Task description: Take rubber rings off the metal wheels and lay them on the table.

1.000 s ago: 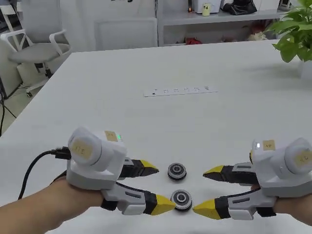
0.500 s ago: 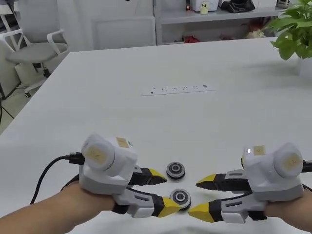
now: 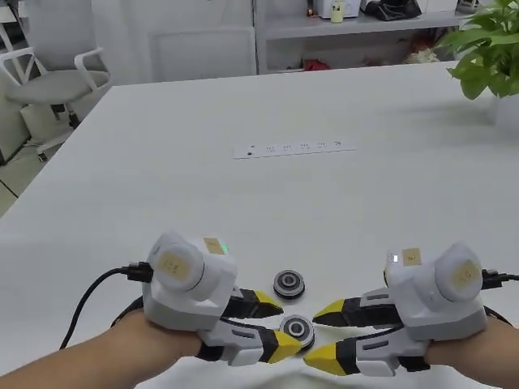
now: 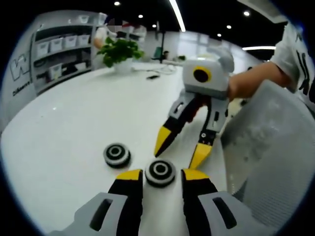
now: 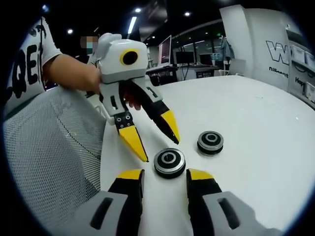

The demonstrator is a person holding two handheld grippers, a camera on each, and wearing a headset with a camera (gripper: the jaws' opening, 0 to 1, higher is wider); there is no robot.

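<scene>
Over big white tabletop [image 3: 340, 203]: L gripper [image 3: 290, 324] & R gripper [image 3: 310, 336] tip to tip, both w/ fingers spread, nothing pinched yet. Lying flat between those tips, near wheel [image 3: 296, 328], w/ far wheel [image 3: 289, 284] just behind. Prob hard, heavy metal w/ soft, stretchy black ring [image 5: 158, 163], so best to hold the metal & hook the ring's edge; clear in gripper views, tiny in head view.
</scene>
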